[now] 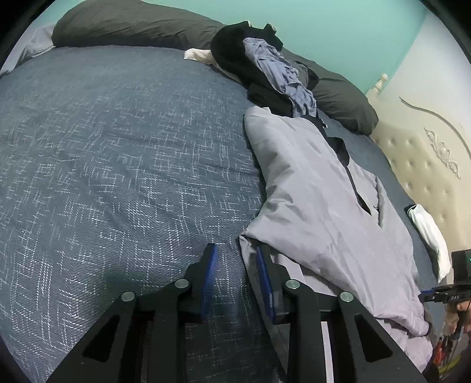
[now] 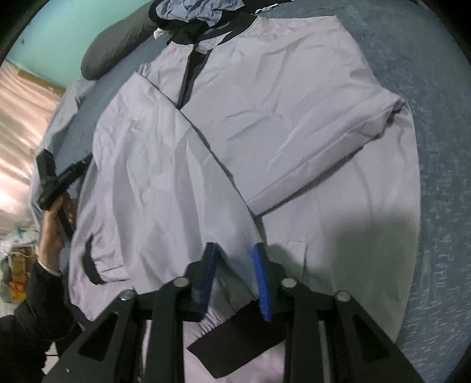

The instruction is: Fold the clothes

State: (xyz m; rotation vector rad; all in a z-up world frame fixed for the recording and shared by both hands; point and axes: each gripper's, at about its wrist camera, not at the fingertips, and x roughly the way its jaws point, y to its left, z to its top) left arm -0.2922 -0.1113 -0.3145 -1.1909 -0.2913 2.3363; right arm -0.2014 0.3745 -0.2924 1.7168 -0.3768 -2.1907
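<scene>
A light grey jacket (image 2: 294, 117) with dark collar and cuffs lies spread on the blue bedspread, both sleeves folded across its front. It also shows in the left wrist view (image 1: 318, 206). My left gripper (image 1: 235, 250) is open at the jacket's lower left corner, one finger on the bedspread, the other at the fabric edge. My right gripper (image 2: 234, 249) is open over the end of a folded sleeve, its dark cuff (image 2: 235, 338) below the fingers. The left gripper (image 2: 56, 179) shows in the right wrist view at the left, the right gripper (image 1: 424, 293) in the left wrist view.
A pile of dark and blue clothes (image 1: 265, 67) sits by the dark pillows (image 1: 132, 26) at the head of the bed. A white garment (image 1: 429, 235) lies by the tufted cream headboard (image 1: 426, 165). The blue bedspread (image 1: 117, 147) stretches to the left.
</scene>
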